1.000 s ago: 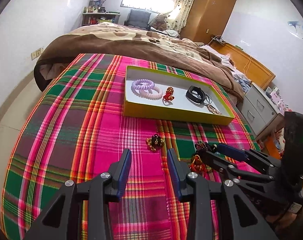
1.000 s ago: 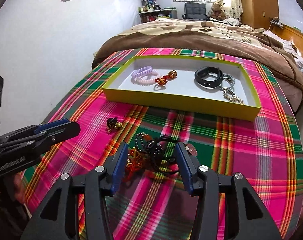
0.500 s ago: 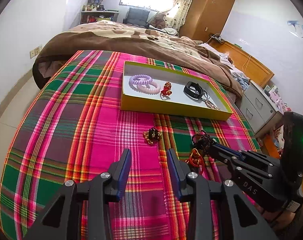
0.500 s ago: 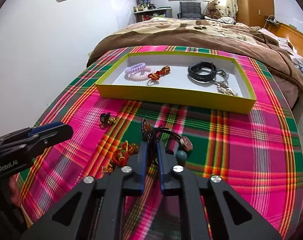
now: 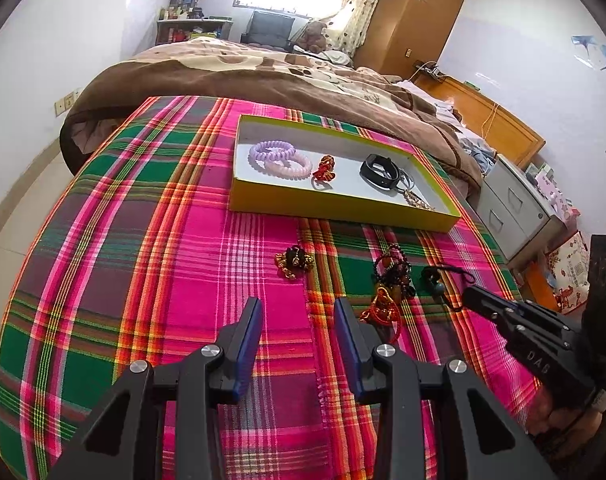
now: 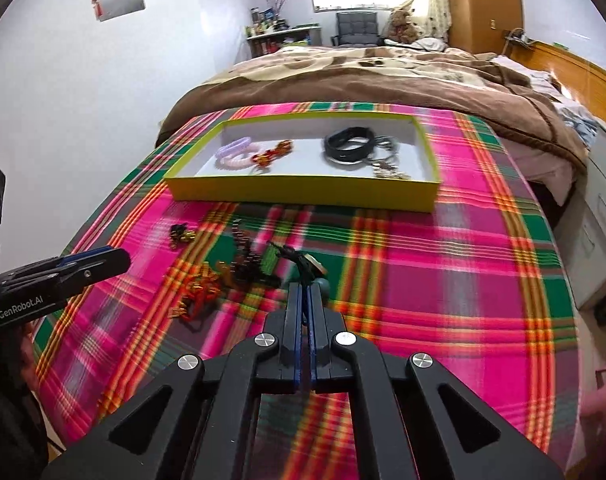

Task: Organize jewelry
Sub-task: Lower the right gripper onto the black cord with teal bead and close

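my right tool [image 6: 305,294] has just closed its jaws together on the thin black cord necklace with a teal bead [image 6: 309,268], low over the plaid bedspread [image 6: 443,264]. i'd lift slowly so the limp cord slips free of the beaded tangle [image 6: 247,264], then carry it to the yellow cardboard tray [image 6: 303,192]. my left tool [image 5: 299,330] hangs apart, empty.

The left gripper [image 5: 299,322] points downward toward 12 o'clock, its jaws apart with nothing between them. At its 3 o'clock, the right gripper [image 6: 304,290] has just closed; its jaws pinch a thin black cord [image 6: 301,264].
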Available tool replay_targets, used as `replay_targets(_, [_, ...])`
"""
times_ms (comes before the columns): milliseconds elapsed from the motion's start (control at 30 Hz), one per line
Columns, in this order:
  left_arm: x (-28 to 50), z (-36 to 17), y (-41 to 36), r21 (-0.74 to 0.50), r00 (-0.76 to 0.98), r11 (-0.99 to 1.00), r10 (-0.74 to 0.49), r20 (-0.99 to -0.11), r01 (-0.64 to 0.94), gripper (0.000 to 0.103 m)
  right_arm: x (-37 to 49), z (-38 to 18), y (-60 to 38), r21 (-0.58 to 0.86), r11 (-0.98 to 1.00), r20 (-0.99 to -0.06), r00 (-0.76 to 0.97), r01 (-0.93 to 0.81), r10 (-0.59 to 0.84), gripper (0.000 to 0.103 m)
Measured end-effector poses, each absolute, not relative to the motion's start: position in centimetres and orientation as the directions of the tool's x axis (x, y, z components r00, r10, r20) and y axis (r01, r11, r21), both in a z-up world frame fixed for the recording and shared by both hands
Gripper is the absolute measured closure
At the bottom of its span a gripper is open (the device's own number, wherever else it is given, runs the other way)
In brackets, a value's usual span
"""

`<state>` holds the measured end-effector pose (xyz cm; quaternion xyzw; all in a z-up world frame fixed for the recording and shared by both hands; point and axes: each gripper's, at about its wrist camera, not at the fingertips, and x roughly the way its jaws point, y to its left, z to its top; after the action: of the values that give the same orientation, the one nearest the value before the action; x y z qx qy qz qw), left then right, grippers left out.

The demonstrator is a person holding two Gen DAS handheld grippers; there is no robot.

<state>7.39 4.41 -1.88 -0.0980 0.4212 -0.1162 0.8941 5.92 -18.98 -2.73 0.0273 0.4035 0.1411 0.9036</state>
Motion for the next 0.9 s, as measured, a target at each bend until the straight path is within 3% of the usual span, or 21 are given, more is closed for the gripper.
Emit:
replay_targets(500, [7.5,-2.4,2.8,-0.273,0.598,0.948,-0.314,-0.738,0.161,0.067,5.7,-3.3,-24.4,0.125,0.987,-0.758,0.632,-0.104,0.162,0.101])
replay_targets(600, [7.5,-2.4,2.6,-0.272,0.597,0.948,-0.314,-0.738,0.163,0.067,5.5,-3.3,-24.9,0.1,0.99,-0.753,0.644,-0.097,0.139,0.094])
replay_targets(667, [7.5,-2.4,2.5,-0.271,0.596,0.949,-0.313,-0.74,0.163,0.067,5.3,-3.0,-24.9,0.084,0.992,-0.738,0.663,-0.096,0.127,0.08])
replay_targets(900, [7.6,-2.5,2.1,-0.268,0.592,0.948,-0.316,-0.741,0.17,0.067,5.9,-3.1,-22.5,0.138,0.964,-0.718,0.647,-0.227,0.255,0.07])
